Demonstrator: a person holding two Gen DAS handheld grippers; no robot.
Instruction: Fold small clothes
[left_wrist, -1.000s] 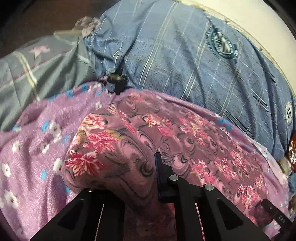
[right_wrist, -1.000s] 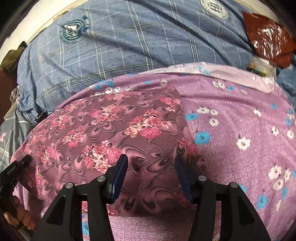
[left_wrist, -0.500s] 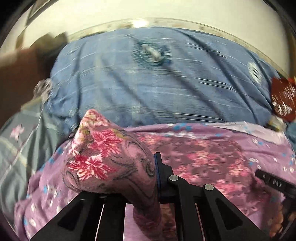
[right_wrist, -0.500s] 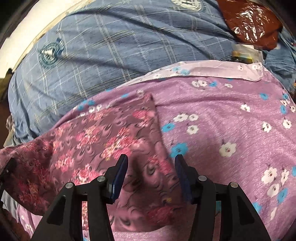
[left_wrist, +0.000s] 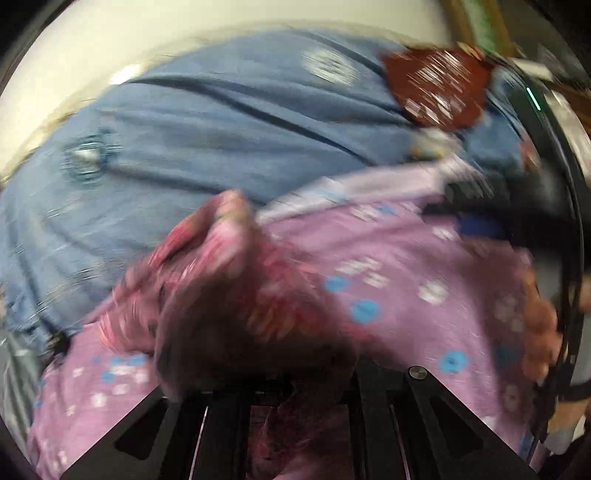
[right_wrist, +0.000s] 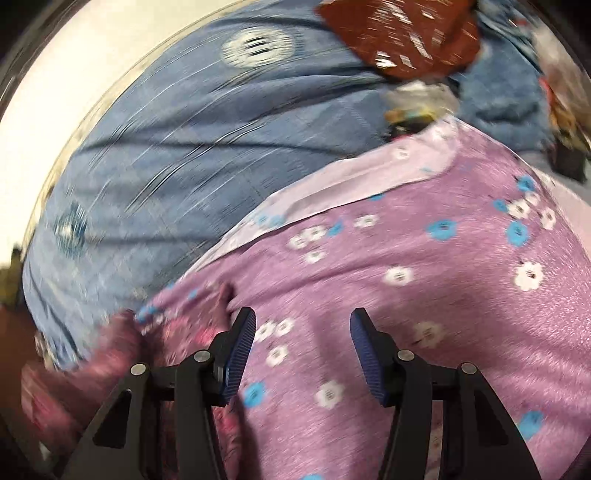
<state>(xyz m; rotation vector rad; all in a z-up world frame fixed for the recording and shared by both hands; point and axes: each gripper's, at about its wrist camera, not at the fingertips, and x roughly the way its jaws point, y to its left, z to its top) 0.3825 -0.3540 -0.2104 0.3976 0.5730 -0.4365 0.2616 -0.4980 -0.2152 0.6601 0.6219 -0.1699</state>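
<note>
The small garment (left_wrist: 236, 295) is maroon-pink with red flowers. It is bunched up over my left gripper (left_wrist: 295, 380) and hangs from it above the purple sheet (left_wrist: 406, 295); the cloth hides the fingertips. The jaws are easing open a little, with the fabric still pinched between them. In the right wrist view the garment (right_wrist: 122, 354) trails off at the lower left. My right gripper (right_wrist: 301, 343) stands open over the purple sheet (right_wrist: 424, 295), with nothing between its blue pads (right_wrist: 240, 350). Both views are blurred by motion.
A blue checked quilt (left_wrist: 221, 140) (right_wrist: 184, 147) lies behind the sheet against a pale wall. A red-brown plastic packet (left_wrist: 436, 85) (right_wrist: 399, 37) and small clutter sit at the back right. A hand (left_wrist: 543, 325) on the other gripper shows at the right edge.
My left gripper has lifted the garment's edge and swung it right across the sheet, rolling as it went. My right gripper has slid right off the garment onto bare sheet, still open.
</note>
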